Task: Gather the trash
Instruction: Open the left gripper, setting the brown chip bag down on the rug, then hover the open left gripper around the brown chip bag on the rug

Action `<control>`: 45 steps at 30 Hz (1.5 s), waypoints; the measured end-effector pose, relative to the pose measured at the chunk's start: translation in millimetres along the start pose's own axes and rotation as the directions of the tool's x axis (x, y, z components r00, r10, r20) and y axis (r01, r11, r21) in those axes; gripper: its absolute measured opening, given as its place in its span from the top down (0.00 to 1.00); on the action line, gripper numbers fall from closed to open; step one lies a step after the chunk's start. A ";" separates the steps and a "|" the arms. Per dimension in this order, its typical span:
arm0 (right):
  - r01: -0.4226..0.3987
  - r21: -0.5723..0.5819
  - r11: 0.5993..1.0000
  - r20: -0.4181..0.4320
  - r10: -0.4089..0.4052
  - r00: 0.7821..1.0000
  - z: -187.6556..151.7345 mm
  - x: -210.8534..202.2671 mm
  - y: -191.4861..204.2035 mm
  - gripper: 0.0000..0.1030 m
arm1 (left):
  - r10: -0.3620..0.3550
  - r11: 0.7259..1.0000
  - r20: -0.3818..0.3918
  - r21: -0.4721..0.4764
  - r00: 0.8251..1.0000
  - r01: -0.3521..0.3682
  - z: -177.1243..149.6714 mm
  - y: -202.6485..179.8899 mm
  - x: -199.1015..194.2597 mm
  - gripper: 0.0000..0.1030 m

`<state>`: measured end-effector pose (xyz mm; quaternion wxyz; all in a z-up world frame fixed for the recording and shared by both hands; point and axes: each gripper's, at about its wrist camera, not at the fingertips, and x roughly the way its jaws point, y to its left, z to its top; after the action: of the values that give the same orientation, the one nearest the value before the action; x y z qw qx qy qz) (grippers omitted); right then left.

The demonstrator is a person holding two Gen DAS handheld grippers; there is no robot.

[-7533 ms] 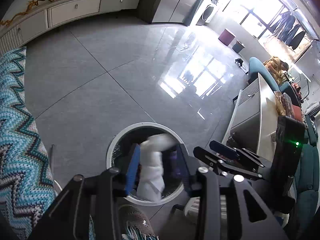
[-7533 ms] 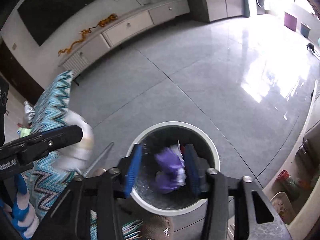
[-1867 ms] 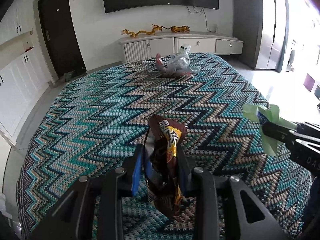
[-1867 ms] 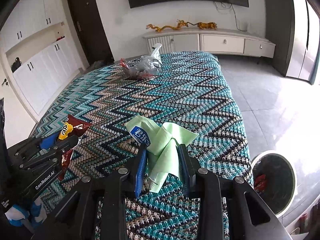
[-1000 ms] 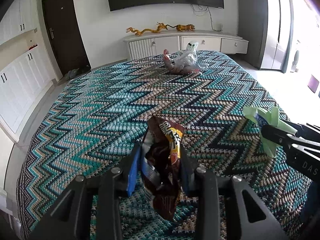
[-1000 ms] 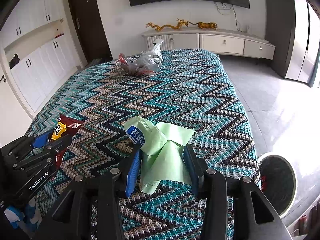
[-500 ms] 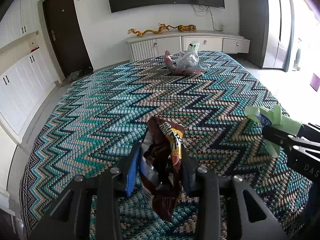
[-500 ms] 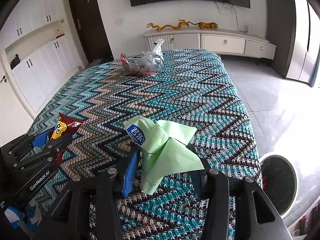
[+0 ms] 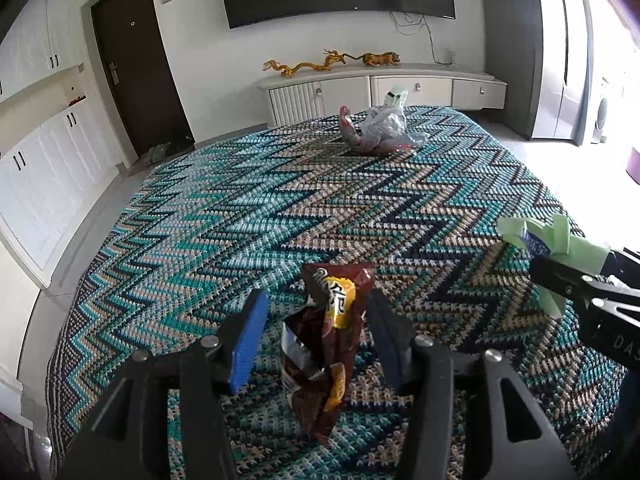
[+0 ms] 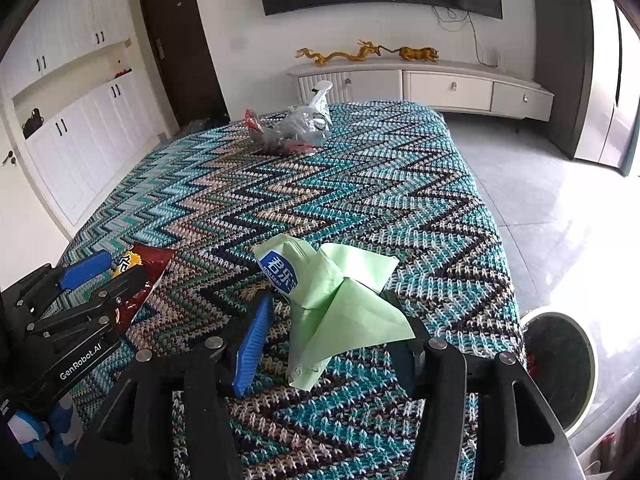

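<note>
Opening on both sides: the left claw (image 9: pixel 316 336) and right claw (image 10: pixel 328 320) jaws have just been spreading, each w/ its trash item between them. Left is now mid-wide, clear gap from the blue pad to the snack bag (image 9: pixel 332 300), so no grip. Right is also mid-wide; the blue pad is off the green wrapper (image 10: pixel 344 304), the other pad is hidden behind it. Judgement: both items are being let go over the blanket (image 10: pixel 400 200), not over the bin (image 10: pixel 588 344), so nothing new is collected yet and a re-grab is prob. needed.

The snack bag stands on end, long axis up-down, torn top pointing up; it's the item farther from the bin. The wrapper is nearer the bin but well short of its rim, long axis slanted, blue-label end pointing up and away from the bin. A crumpled plastic bag (image 10: pixel 296 124) sits far from the bin, at the blanket's far end.
</note>
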<state>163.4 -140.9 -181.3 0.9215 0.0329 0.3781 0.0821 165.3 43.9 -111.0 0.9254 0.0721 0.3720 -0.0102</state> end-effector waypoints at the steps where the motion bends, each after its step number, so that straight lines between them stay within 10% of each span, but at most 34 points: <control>1: 0.001 0.001 1.000 0.001 -0.001 1.000 0.3 -0.3 -0.2 0.47 | 0.003 1.000 0.001 0.000 1.000 -0.003 -0.1 0.1 -0.4 0.51; 45: 0.019 -0.022 1.000 -0.012 -0.019 1.000 -4.6 10.3 2.7 0.15 | 0.100 0.994 0.082 -0.038 0.992 -0.097 4.5 6.4 -20.8 0.22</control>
<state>167.0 -136.5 -191.4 0.9203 0.0186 0.3830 0.0776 153.8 48.9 -92.7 0.9406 0.0741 0.3291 0.0391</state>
